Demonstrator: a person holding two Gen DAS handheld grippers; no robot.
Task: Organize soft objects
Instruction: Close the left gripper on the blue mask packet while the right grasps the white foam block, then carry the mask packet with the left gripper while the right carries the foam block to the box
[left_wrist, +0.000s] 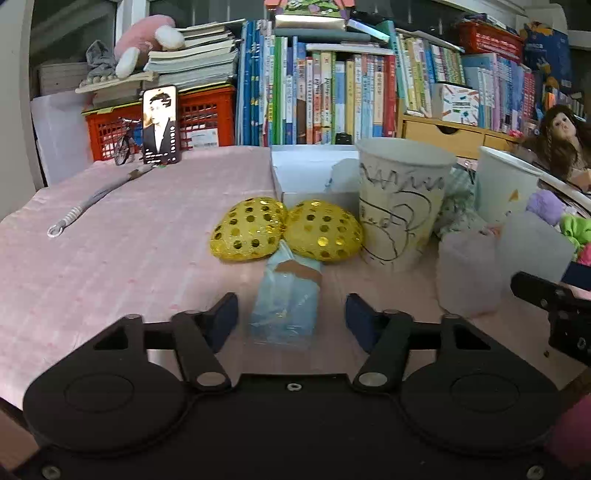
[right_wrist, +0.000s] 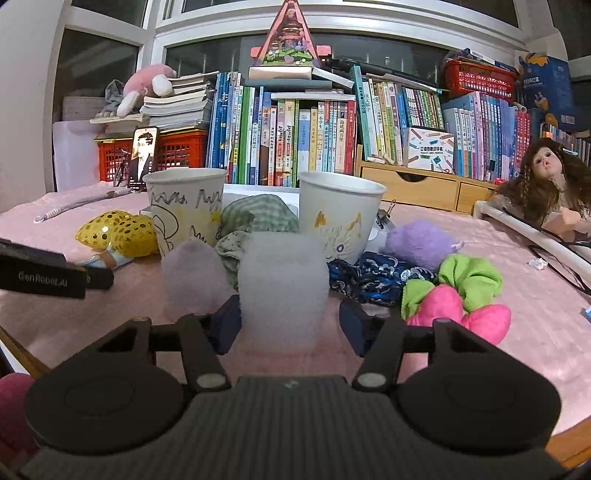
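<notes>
Hovering low over the pink tablecloth (left_wrist: 110, 258), the left gripper (left_wrist: 291, 317) stands released, its jaws spread to either side of a pale blue plastic-wrapped packet (left_wrist: 286, 302) that lies between them without touching either pad. At twelve o'clock from the packet sits a yellow sequinned bow (left_wrist: 286, 230), and at one o'clock a scribbled paper cup (left_wrist: 400, 206). Further right stand two frosted translucent blocks (left_wrist: 469, 273), soft-looking, though their material cannot be told.

In the right wrist view, the right gripper (right_wrist: 288, 321) is also released, its jaws bracketing the nearer frosted block (right_wrist: 282, 284); the left pad looks near or against it, the right pad stays apart. At two o'clock lie a dark blue patterned scrunchie (right_wrist: 373, 277), a purple fluffy ball (right_wrist: 421, 242), a green scrunchie (right_wrist: 469, 275) and a pink plush piece (right_wrist: 458, 306). A second paper cup (right_wrist: 338, 214) stands at twelve o'clock.

The step in hand appears to be lining up a first grasp on each side. Next, each pair of tongs likely needs to clench gently, enough to lift without crushing, then carry toward a cup.
</notes>
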